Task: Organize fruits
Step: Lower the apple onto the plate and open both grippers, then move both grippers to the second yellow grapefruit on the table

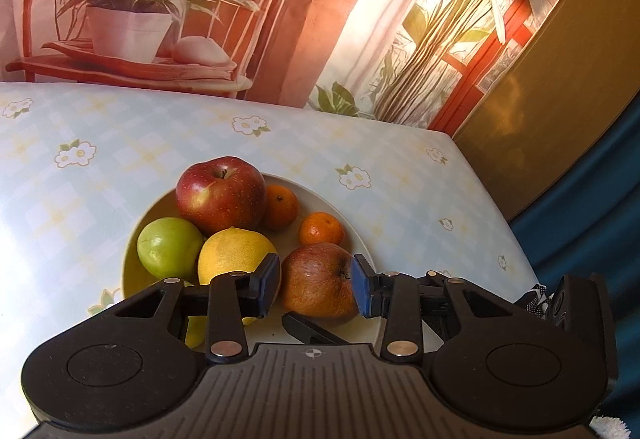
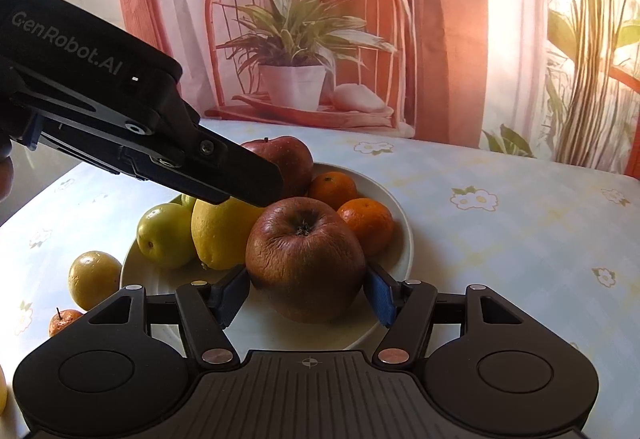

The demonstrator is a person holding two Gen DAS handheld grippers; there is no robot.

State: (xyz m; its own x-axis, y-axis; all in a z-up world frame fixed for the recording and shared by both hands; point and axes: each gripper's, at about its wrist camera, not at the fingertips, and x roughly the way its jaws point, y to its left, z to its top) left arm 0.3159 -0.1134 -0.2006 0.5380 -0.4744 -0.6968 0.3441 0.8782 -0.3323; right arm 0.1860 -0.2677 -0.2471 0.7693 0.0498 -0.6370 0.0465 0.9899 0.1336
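Observation:
A white plate (image 2: 400, 239) holds a wrinkled brown-red apple (image 2: 306, 259), a red apple (image 2: 292, 159), a yellow lemon (image 2: 222, 233), a green apple (image 2: 164, 235) and two mandarins (image 2: 368, 223). My right gripper (image 2: 306, 293) has its blue pads against both sides of the wrinkled apple, which rests on the plate. My left gripper (image 1: 314, 289) is open above the plate (image 1: 320, 199), its jaws either side of the wrinkled apple (image 1: 318, 281) without clear contact. The left gripper body (image 2: 120, 119) shows over the lemon in the right wrist view.
A yellowish round fruit (image 2: 94, 279) and a small orange-red fruit (image 2: 64, 321) lie on the flowered tablecloth (image 2: 500, 239) left of the plate. A printed curtain (image 2: 300, 39) hangs behind the table. The table's right edge (image 1: 500, 219) drops to dark blue fabric.

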